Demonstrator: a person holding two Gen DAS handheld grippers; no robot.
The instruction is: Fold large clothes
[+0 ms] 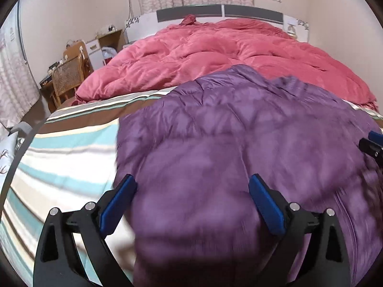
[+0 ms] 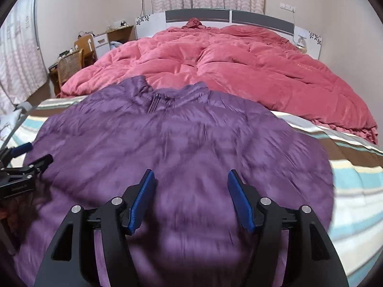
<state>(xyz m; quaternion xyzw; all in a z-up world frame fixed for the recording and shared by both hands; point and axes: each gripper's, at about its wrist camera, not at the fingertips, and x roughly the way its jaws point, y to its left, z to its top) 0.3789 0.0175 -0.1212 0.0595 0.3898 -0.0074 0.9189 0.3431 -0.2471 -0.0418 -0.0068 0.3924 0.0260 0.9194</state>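
Observation:
A purple puffer jacket point(image 1: 239, 124) lies spread on the striped bed sheet point(image 1: 67, 157), blurred in both views. In the right wrist view the jacket point(image 2: 167, 138) shows its collar and zipper point(image 2: 153, 105) at the far end, toward the duvet. My left gripper point(image 1: 192, 179) hangs over the jacket's near left part with its blue pads wide apart. Fabric bulges between the pads, and they do not press on it. My right gripper point(image 2: 190, 173) is open above the jacket's near middle. Each gripper shows at the edge of the other's view: the right gripper point(image 1: 371, 143) and the left gripper point(image 2: 36, 154).
A rumpled pink duvet point(image 1: 215, 55) covers the far half of the bed up to the white and grey headboard point(image 1: 215, 14). A wicker chair point(image 1: 68, 76) and a wooden desk point(image 1: 107, 40) stand left of the bed. Curtains hang behind the headboard and along the left wall.

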